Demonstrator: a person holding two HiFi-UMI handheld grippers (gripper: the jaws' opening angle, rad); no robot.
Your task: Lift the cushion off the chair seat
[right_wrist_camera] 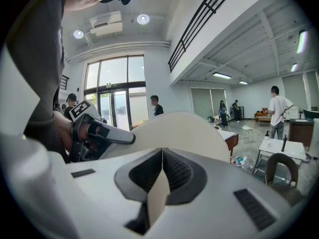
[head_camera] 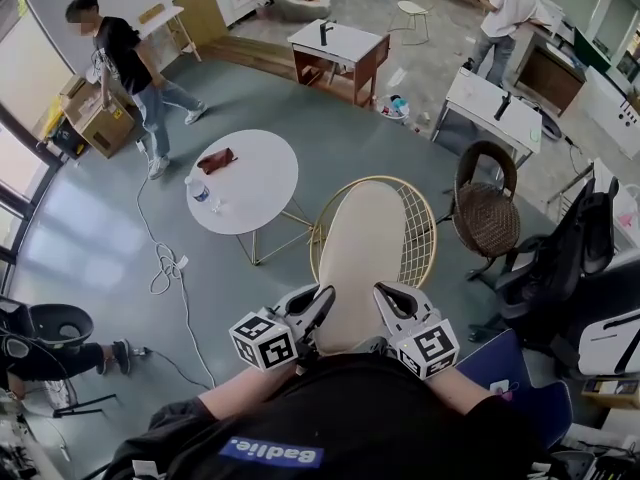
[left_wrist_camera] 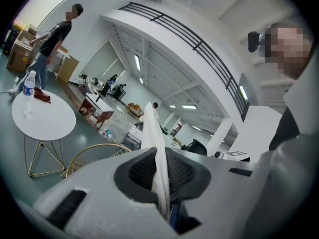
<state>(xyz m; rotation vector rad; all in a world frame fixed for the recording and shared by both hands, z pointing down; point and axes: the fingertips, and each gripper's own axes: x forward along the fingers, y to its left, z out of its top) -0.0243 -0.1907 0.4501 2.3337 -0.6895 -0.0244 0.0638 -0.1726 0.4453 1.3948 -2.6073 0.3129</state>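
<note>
One cushion (head_camera: 362, 253) is clamped at its 6 o'clock edge by left claw (head_camera: 322, 302) and right claw (head_camera: 387, 297), above one chair (head_camera: 421, 238).

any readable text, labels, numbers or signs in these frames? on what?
Nothing to quote.
Blue patch on the black shirt: white print, maybe a name tag, not read off.
Marker cubes: black-and-white square patterns, no letters.
Water bottle label, on the round table: too small.
Cardboard box: any print too small.

Bright, sharp, fisheye-warped edges
</note>
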